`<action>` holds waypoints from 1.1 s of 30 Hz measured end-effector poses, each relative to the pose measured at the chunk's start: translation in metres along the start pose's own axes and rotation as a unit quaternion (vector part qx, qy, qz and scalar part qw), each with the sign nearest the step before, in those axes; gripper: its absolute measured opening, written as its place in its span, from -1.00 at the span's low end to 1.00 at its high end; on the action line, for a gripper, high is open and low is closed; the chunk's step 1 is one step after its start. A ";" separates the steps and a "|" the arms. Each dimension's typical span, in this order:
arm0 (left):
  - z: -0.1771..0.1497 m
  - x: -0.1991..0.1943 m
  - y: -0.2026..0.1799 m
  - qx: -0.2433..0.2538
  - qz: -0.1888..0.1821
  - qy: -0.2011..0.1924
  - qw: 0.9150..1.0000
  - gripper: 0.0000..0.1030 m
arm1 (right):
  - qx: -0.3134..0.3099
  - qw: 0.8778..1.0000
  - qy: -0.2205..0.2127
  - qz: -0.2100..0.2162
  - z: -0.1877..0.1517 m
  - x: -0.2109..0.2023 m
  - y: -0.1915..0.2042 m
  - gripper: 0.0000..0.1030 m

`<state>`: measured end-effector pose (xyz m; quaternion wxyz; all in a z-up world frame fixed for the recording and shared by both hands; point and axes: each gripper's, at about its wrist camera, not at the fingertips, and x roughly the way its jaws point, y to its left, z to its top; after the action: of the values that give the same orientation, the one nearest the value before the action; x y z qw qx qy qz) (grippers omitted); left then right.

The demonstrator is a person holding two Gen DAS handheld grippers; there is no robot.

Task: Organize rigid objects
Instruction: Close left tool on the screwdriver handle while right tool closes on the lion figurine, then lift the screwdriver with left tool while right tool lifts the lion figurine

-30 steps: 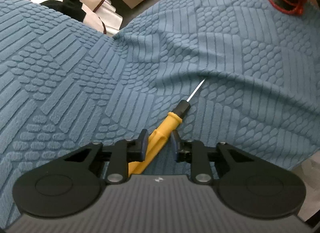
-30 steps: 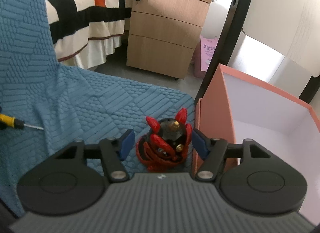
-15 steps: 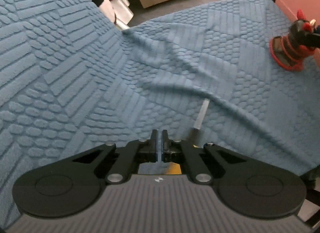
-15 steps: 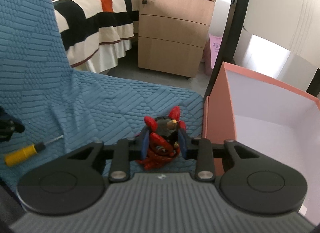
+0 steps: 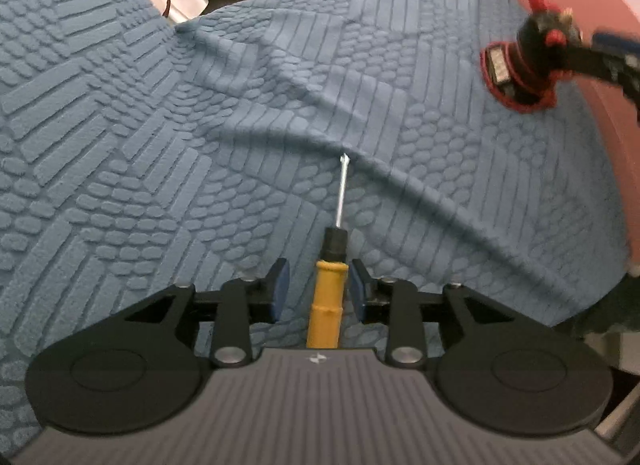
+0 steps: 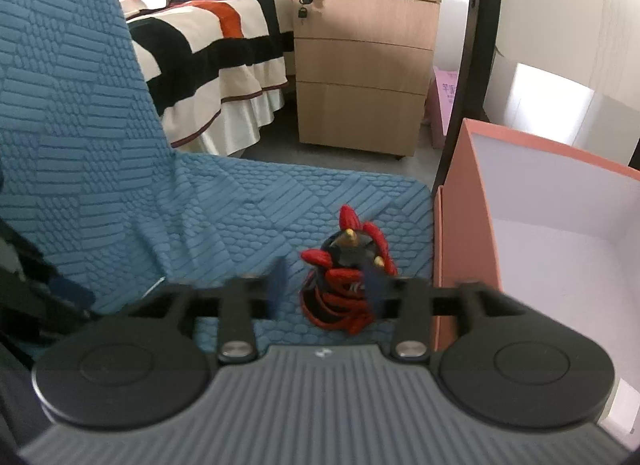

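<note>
Looking down along your left gripper [image 5: 318,285], you see the yellow-handled screwdriver [image 5: 329,297] lying on the blue textured cover [image 5: 160,145], its handle between the two blue pads and its thin metal shaft pointing toward 12 o'clock, up to a fold in the cloth. The jaws have just been opening; there is a gap on each side of the handle, so the pads do not press it and the tool is released. At about 2 o'clock in this view the red and black toy figure [image 5: 528,61] stands near the pink box [image 5: 600,77], with your other gripper around it. In the right wrist view, your right gripper [image 6: 326,289] also has just been opening: the toy figure [image 6: 346,281] sits between the blurred blue pads, close against the right pad and apart from the left one, so it is not clamped. The figure stands on the cover just beside the outer wall of the pink box [image 6: 464,225], which is at 3 o'clock. A striped bed [image 6: 208,45] and a wooden drawer cabinet [image 6: 360,65] are at 12 o'clock.
</note>
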<state>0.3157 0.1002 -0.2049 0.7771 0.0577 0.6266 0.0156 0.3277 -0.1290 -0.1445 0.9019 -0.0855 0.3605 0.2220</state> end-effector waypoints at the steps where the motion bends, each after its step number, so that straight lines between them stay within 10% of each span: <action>1: -0.002 0.001 -0.003 0.005 0.012 0.000 1.000 -0.27 | -0.010 1.000 0.006 -0.011 -0.001 0.003 0.001 -0.01; 15: -0.011 0.009 -0.007 -0.020 0.029 -0.008 0.999 -0.55 | -0.025 0.997 0.060 -0.045 -0.017 0.034 0.004 -0.04; 20: -0.013 0.009 -0.006 -0.043 0.029 -0.015 0.999 -0.62 | -0.004 0.997 0.061 -0.044 -0.014 0.034 -0.001 -0.62; 33: -0.030 -0.041 -0.023 -0.162 -0.047 -0.092 0.981 -0.62 | 0.018 0.999 0.033 -0.026 -0.021 0.010 -0.003 -0.66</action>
<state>0.2768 0.0757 -0.1734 0.8306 -0.0970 0.5432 0.0753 0.3227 -0.1350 -0.1665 0.8964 -0.0860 0.3917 0.1887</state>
